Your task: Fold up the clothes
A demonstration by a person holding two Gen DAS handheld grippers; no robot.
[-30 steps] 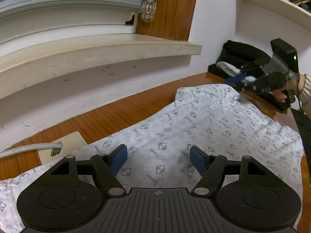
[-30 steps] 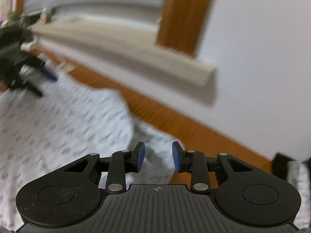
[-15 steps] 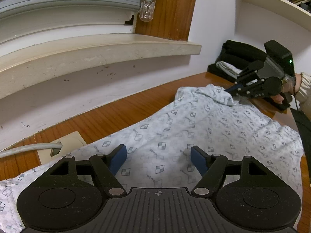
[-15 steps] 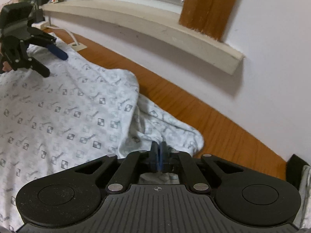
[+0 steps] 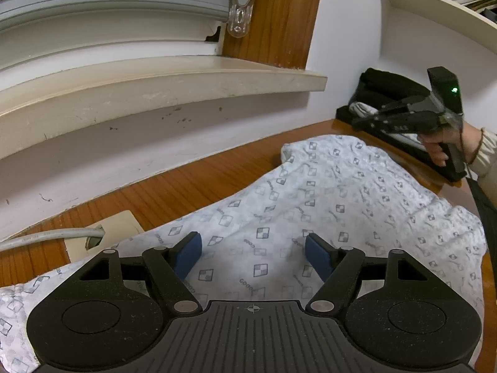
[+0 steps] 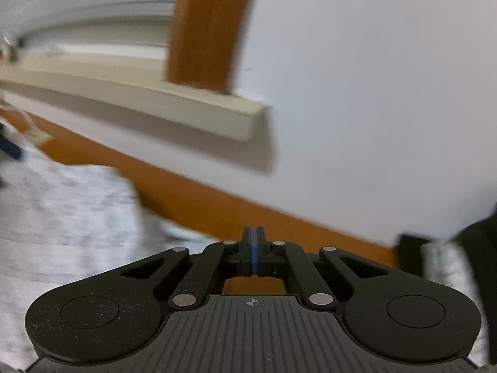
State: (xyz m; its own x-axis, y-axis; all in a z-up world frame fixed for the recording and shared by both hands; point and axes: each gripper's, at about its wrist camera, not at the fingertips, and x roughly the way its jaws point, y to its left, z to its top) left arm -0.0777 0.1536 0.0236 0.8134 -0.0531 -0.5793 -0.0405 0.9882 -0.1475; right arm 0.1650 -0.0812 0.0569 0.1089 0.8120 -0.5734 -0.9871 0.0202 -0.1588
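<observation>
Soft even indoor light, fisheye-bent edges — right view motion-blurred

White garment (image 5: 335,205) w/ small grey checker-square print & faint lettering, spread over the wooden tabletop (image 5: 192,186). Lies mostly flat but rumpled, soft folds throughout. Far corner bunches into a rounded hump near the wall; near edge runs out of view at bottom left. One edge partly covers a beige socket plate (image 5: 121,227). In right wrist view the cloth (image 6: 68,205) is blurred, its edge curving across the wood.
</observation>
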